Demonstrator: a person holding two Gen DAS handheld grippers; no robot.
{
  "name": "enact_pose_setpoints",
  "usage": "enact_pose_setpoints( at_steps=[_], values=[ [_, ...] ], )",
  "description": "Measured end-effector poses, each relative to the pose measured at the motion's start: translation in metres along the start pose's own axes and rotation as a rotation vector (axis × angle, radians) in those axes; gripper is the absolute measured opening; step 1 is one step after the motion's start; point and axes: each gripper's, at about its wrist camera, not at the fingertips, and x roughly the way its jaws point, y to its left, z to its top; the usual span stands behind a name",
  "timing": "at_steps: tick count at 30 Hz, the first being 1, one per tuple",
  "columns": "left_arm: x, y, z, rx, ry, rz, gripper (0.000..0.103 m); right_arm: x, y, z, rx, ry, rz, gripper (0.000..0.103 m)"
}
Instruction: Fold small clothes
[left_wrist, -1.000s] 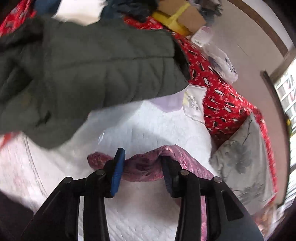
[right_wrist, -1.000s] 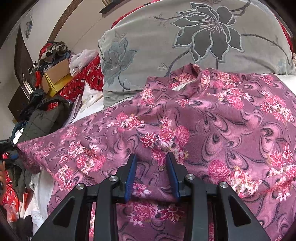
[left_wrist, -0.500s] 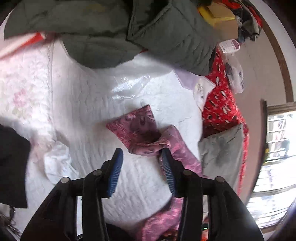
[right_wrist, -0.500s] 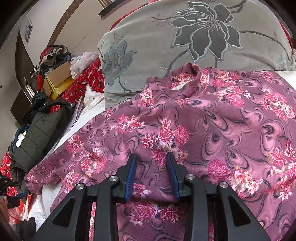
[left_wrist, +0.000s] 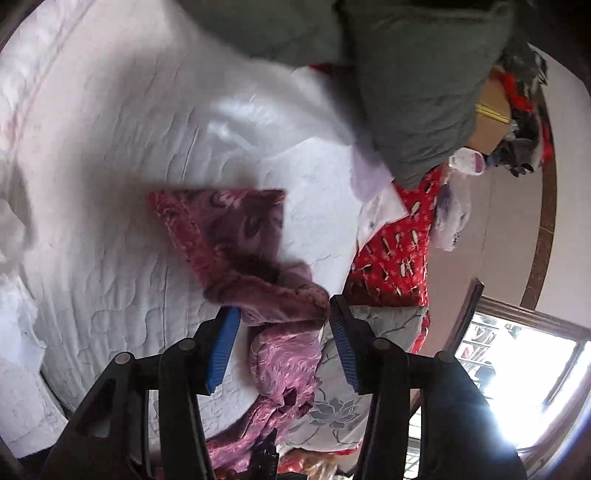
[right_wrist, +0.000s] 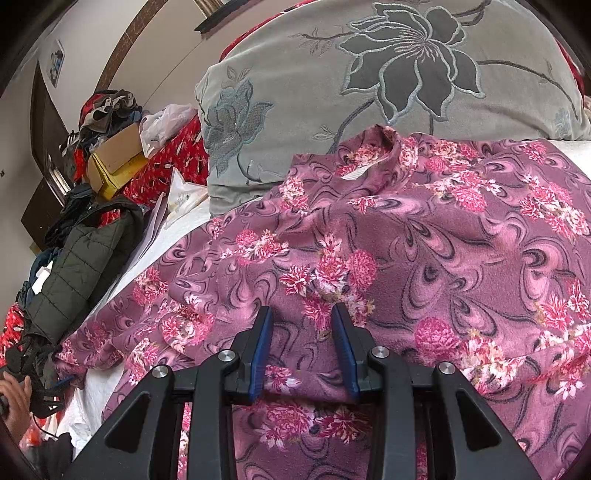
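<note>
Left claw (left_wrist: 280, 317) released, jaws apart over sleeve end of pink floral garment (left_wrist: 236, 236), pads off cloth. Right claw (right_wrist: 301, 334) clenched on garment body fold, near grey floral pillow (right_wrist: 369, 74). Cardboard box (right_wrist: 114, 155) far left, clothes heaped in it. White quilt (left_wrist: 110, 147) bare left of sleeve.
</note>
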Motion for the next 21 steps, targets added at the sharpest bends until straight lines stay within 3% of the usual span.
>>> enact_pose_setpoints(
  at_steps=[4,10,11,12,14,15,18,21],
  values=[
    [-0.008,0.007,0.009,-0.021,-0.022,-0.031,0.048,-0.001,-0.001,0.0,0.002,-0.001,0.004,0.035],
    [0.013,0.025,0.018,-0.097,0.049,-0.037,0.048,-0.001,-0.001,0.0,0.002,-0.001,0.003,0.035],
    [0.016,0.023,0.019,-0.096,0.047,-0.036,0.046,-0.001,-0.001,0.0,0.002,-0.001,0.002,0.035],
    [0.018,0.018,0.02,-0.078,0.041,-0.034,0.034,-0.001,-0.001,0.0,0.002,-0.001,0.003,0.035],
    [0.022,-0.01,0.023,0.021,0.028,-0.032,0.008,-0.001,-0.001,0.0,0.003,-0.001,0.004,0.035],
    [0.023,-0.023,0.022,0.062,0.021,-0.033,0.008,-0.001,0.0,0.0,0.003,-0.001,0.004,0.035],
    [0.016,-0.088,0.011,0.313,-0.052,-0.038,0.008,-0.001,0.0,0.001,0.002,-0.001,0.003,0.035],
    [0.012,-0.134,-0.015,0.594,-0.136,0.042,0.008,-0.001,-0.001,0.001,0.003,0.0,0.003,0.035]
  ],
)
